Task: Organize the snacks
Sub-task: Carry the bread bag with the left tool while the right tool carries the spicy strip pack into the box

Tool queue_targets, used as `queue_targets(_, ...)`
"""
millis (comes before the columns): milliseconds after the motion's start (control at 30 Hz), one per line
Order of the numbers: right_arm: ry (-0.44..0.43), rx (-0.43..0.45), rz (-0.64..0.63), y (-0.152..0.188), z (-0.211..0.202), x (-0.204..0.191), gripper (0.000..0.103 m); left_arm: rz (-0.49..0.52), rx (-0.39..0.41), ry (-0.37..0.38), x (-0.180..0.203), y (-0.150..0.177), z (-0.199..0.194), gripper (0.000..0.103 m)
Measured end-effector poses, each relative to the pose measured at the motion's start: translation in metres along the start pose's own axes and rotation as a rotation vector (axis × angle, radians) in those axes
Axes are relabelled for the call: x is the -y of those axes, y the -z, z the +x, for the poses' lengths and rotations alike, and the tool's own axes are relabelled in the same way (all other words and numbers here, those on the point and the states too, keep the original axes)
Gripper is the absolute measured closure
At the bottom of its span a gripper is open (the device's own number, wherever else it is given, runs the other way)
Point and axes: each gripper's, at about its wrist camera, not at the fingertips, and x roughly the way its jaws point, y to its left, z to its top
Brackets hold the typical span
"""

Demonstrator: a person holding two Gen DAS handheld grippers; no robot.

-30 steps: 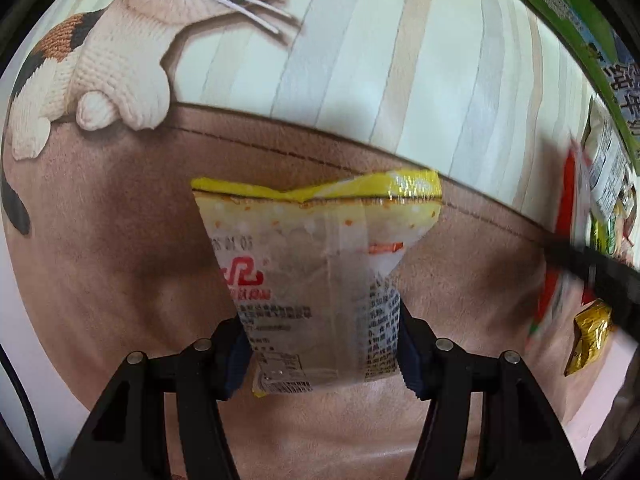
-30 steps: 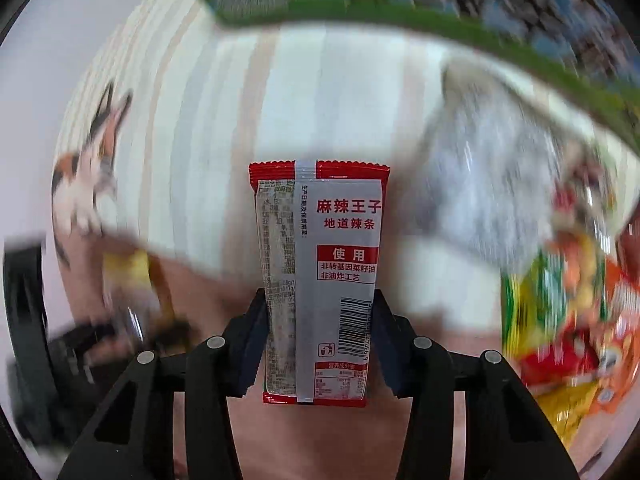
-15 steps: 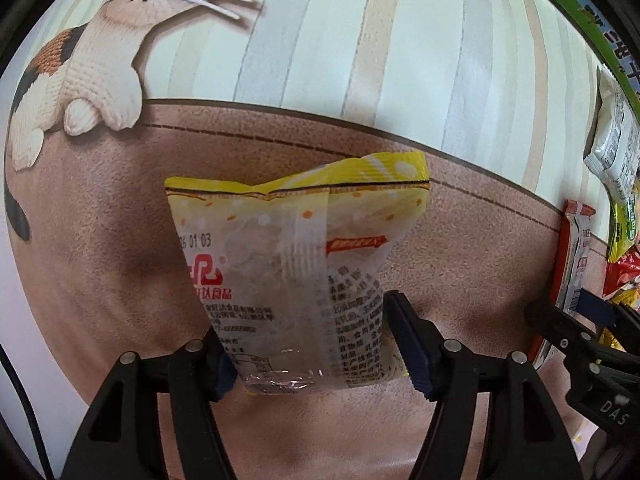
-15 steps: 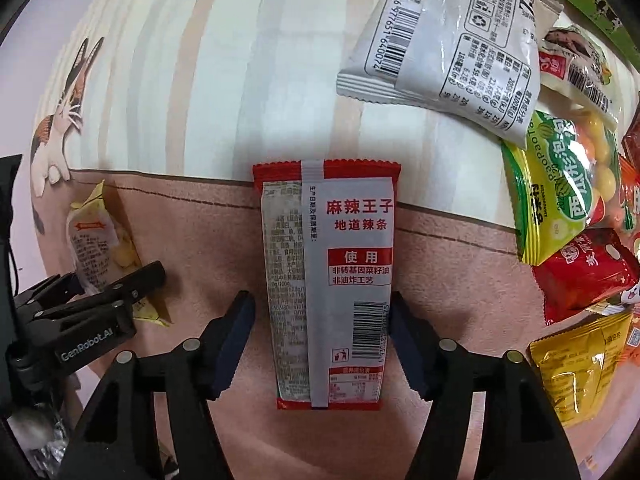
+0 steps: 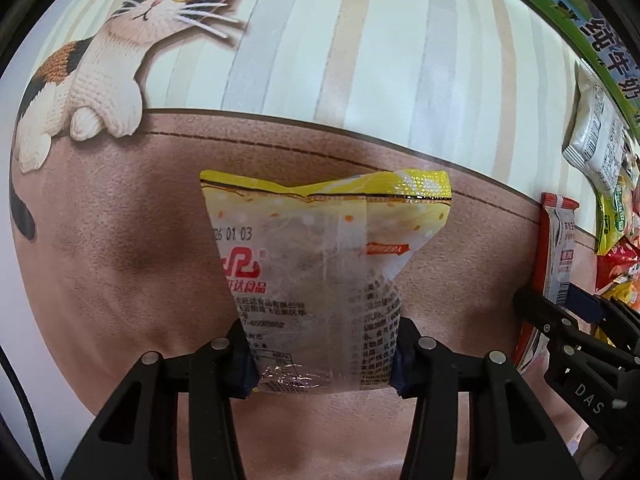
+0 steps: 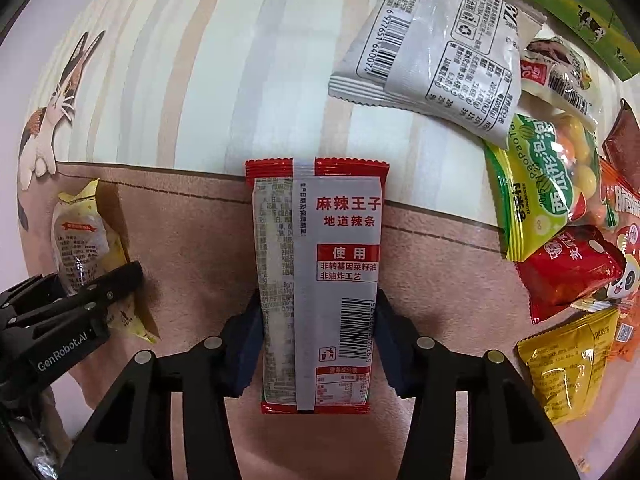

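I have the yellow-topped snack packet (image 5: 320, 280) pinched at its lower end in my left hand-held gripper (image 5: 324, 354), blue pads (image 5: 245, 364) pressing both sides, packet lying over the brown part of the mat (image 5: 120, 260). My right hand-held gripper (image 6: 316, 344) is closed on the red-and-grey spicy strip packet (image 6: 316, 280) near its bottom edge; its top seal reaches the line where brown meets the striped area. From the right wrist camera the yellow packet sits well to the left of the red one, with bare brown mat between. To the right (crowded over there) lies a pile: a white barcode packet (image 6: 436, 48), a green candy bag (image 6: 540, 184), a red pouch (image 6: 568, 272) and a yellow pouch (image 6: 568, 364), overlapping. A calico cat print (image 5: 112, 60) occupies the far left corner of the surface.
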Motion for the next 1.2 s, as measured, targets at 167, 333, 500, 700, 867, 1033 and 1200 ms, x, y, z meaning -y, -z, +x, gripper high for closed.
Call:
queue_targets(167, -0.070, 0.015, 0.031, 0.013, -0.018, 0.009, 0.055, 0.016, 0.013, 0.086, -0.001, -0.004, -0.016, 0.060)
queue_targets(333, -0.133, 0.094, 0.032, 0.019, -0.073, 0.013, 0.055, 0.069, 0.100, 0.149, 0.020, -0.005, -0.067, 0.060)
queue_targets(500, -0.181, 0.229, 0.027, 0.013, -0.155, 0.034, 0.055, 0.129, 0.214, 0.231, 0.052, -0.027, -0.139, 0.060)
queue_targets(700, -0.194, 0.407, 0.078, -0.026, -0.252, 0.083, 0.055, 0.219, 0.275, 0.351, 0.098, -0.095, -0.212, 0.059)
queue_targets(867, -0.095, 0.515, 0.127, -0.098, -0.287, 0.125, 0.055, 0.260, 0.328, 0.273, 0.133, -0.166, -0.240, 0.059)
queue_targets(1033, 0.014, 0.521, 0.158, -0.164, -0.282, 0.157, 0.055, 0.235, 0.274, 0.184, 0.147, -0.243, -0.222, 0.059)
queue_targets(1200, 0.072, 0.456, 0.178, -0.217, -0.247, 0.187, 0.055, 0.212, 0.217, 0.076, 0.149, -0.297, -0.187, 0.059)
